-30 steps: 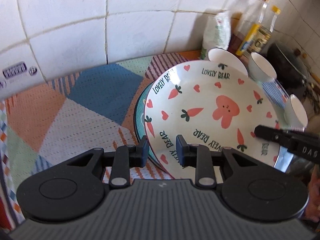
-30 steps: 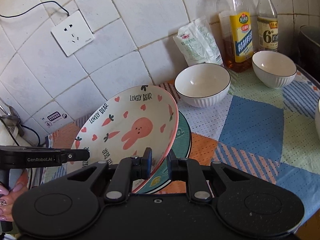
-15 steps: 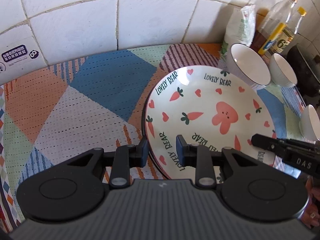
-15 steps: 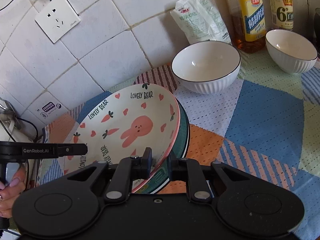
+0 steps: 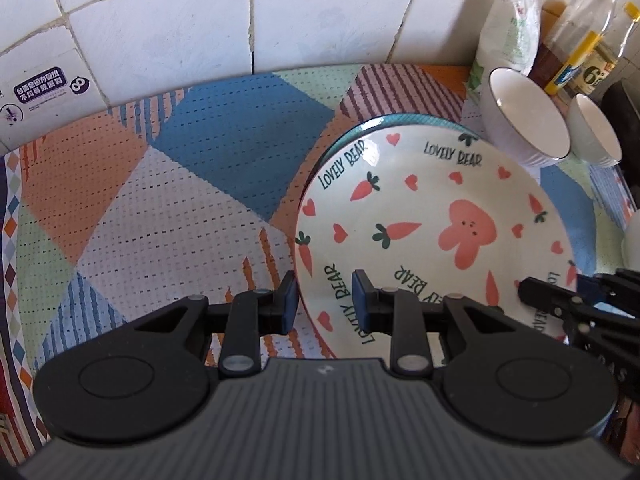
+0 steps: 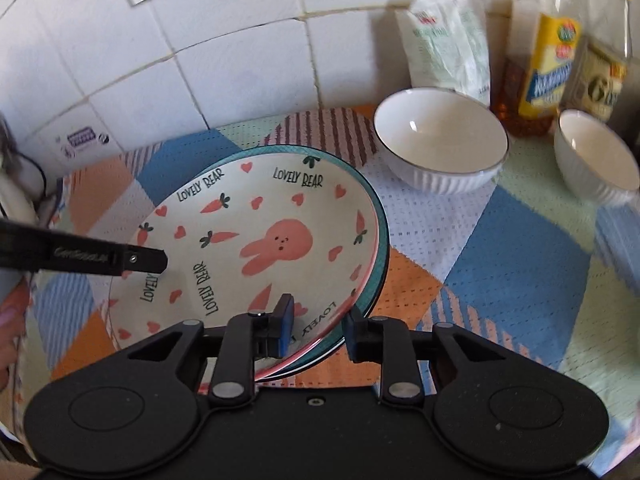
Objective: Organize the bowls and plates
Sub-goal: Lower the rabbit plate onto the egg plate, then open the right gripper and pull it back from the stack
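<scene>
The surface point(image 5: 168, 208) wears a patchwork mat. On it, a rabbit plate point(image 5: 432, 232) sits stacked on a teal plate point(image 6: 378, 240), two bowls point(image 6: 440, 148) behind. The left claw point(image 5: 324, 300) straddles the rabbit plate's rim, pads apart. The right claw point(image 6: 318, 320) is opening around both rims.

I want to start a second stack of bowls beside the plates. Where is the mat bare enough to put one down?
Bare mat lies between the tiled wall and the rabbit plate, and again in front of the two white bowls, right of the plate stack. It is crowded at the back corner: bowls, white pouch and two bottles stand close together.
</scene>
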The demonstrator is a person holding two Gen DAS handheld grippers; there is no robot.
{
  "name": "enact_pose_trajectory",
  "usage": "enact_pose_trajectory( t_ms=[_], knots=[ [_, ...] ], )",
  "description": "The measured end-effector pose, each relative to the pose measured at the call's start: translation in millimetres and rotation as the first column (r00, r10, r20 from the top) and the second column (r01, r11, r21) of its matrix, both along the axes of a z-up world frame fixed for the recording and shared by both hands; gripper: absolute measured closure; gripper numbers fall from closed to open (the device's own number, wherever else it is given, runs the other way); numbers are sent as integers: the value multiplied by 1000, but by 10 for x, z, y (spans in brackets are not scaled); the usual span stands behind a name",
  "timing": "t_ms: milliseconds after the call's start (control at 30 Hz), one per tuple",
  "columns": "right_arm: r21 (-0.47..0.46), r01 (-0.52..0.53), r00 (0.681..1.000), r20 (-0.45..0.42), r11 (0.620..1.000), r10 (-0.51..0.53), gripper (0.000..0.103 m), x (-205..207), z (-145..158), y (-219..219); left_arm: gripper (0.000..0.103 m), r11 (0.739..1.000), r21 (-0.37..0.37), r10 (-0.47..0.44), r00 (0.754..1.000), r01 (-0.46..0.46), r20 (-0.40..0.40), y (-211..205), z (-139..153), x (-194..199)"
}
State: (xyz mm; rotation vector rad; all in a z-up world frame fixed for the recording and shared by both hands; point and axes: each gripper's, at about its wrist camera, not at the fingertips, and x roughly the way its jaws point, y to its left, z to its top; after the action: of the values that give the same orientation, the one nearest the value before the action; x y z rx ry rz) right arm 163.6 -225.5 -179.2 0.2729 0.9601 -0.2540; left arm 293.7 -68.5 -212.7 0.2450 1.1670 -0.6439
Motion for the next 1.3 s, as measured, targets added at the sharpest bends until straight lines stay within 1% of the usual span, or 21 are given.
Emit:
enact_pose_trajectory(
  t_ms=[67,133,233,300,400,467,567,667,767,833,967,1067,1167,1233,1300],
  knots=[
    [-35,-18,1000,-22,999,17,68,10,-6,35,76,1000,5,1,1000,-1,-3,-5,-12,-18],
    [-49,-18,999,-43,999,16,67,23,-20,23,76,1000,11,6,1000,-6,-4,-12,-18,-50],
    [-104,-62,996,-78,993,54,63,46,-36,57,77,1000,24,11,1000,-11,9,-30,-9,-87],
    [-134,-98,992,-96,986,85,61,50,-60,72,79,999,16,35,999,-36,10,-21,15,-83],
    [-142,-127,989,-90,982,115,61,49,-98,27,81,998,19,67,998,-67,21,-30,24,-84],
    [-178,-161,985,-94,971,146,61,61,-101,43,82,997,26,77,996,-78,39,-44,23,-112],
    [-214,-189,980,-96,959,171,59,81,-107,66,86,994,60,88,994,-93,70,-70,21,-166],
    [-229,-194,980,-80,954,181,60,53,-105,70,88,991,58,116,992,-119,47,-19,81,-198],
    [-229,-155,988,-40,961,149,60,-54,-44,47,90,992,37,122,992,-123,40,66,233,-276],
    [-207,-134,991,-2,969,137,59,-178,37,16,90,993,28,111,992,-113,61,112,370,-370],
    [-146,-61,995,65,987,71,59,-403,208,-35,90,994,51,91,992,-95,83,154,620,-572],
    [-83,2,991,130,997,9,59,-624,359,-80,90,997,39,63,994,-67,89,180,814,-759],
    [-70,30,983,184,997,-16,58,-867,493,-82,89,998,63,15,993,-23,118,146,988,-972],
    [-80,37,981,192,996,-21,56,-1009,561,-72,89,998,57,-17,992,10,127,129,1087,-1101],
    [-118,49,987,156,992,-31,56,-1109,590,-53,89,998,42,-49,990,44,132,110,1172,-1238]
  ],
)
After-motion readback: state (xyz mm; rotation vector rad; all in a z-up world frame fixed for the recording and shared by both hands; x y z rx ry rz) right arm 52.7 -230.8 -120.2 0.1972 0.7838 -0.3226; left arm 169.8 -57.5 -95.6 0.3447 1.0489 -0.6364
